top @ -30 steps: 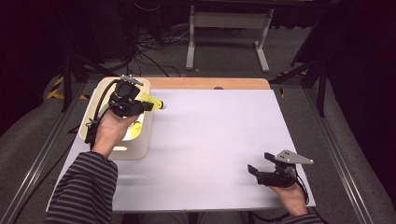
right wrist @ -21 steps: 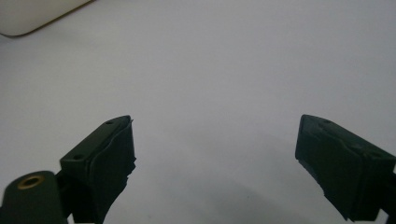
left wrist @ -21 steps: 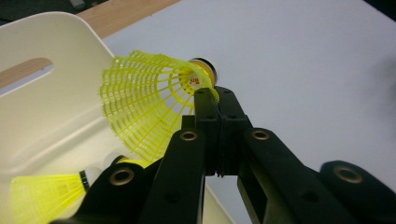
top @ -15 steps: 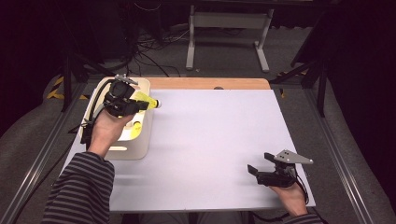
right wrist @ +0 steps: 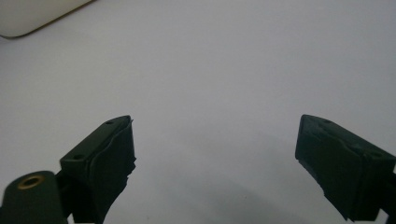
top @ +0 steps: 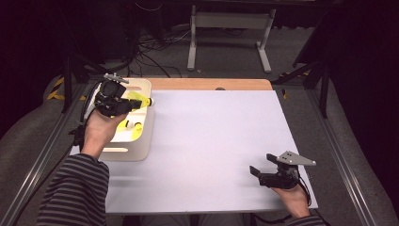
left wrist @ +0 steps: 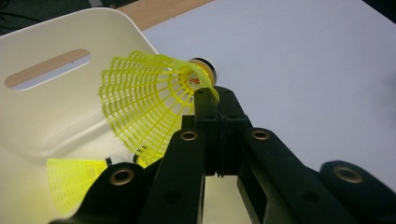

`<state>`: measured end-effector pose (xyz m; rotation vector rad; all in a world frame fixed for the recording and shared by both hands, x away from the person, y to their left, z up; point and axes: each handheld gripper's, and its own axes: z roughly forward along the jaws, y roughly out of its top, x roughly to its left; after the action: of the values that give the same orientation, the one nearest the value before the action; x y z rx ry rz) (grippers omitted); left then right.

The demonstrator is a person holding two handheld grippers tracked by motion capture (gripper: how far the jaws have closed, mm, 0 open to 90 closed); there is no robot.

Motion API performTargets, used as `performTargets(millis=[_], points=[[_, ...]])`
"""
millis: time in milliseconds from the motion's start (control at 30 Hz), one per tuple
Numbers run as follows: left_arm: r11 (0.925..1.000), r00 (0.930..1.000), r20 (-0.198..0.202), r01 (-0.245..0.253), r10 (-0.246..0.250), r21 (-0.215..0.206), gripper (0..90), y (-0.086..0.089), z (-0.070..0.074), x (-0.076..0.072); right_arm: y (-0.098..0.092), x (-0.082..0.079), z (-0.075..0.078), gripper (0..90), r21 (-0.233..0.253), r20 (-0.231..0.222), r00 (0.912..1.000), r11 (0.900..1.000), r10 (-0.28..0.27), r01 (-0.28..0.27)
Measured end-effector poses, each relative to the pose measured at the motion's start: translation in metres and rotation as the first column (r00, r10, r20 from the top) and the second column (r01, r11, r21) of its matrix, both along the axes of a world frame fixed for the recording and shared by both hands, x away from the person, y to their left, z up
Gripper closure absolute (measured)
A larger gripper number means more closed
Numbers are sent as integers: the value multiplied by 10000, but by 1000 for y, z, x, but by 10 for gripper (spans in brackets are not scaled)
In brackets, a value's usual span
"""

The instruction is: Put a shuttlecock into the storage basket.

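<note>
While the left hand-held gripper (top: 123, 106) sits over the white tub (top: 141, 149) at the upper left of the high view, its jaws are pinched tight on a yellow shuttlecock (left wrist: 149, 100). In the left gripper view the jaws hold the edge of the net skirt, close to the cork tip (left wrist: 204, 70), and the shuttlecock is lifted up above the tub's far rim. Another yellow shuttlecock (left wrist: 70, 179) lies down inside the tub, at the lower left of that view. The right hand-held gripper (top: 258, 172) rests low on the white desk (top: 216, 136) at the lower right of the high view, far from the tub. Its jaws stand wide apart with nothing between them.
</note>
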<state>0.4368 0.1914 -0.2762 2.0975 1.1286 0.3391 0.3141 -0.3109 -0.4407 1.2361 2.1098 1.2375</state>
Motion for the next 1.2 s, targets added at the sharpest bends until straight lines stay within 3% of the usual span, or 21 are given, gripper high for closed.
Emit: performTargets(millis=[600, 1200], points=[[9982, 9982, -81, -594, 595, 97, 899, 21, -6, 1, 0, 0, 0, 121, 1, -37, 10000, 10000, -23, 23], [9935, 9922, -596, -1077, 1097, 358, 897, 25, -22, 8, 0, 0, 0, 121, -12, -57, 10000, 10000, 29, -29]])
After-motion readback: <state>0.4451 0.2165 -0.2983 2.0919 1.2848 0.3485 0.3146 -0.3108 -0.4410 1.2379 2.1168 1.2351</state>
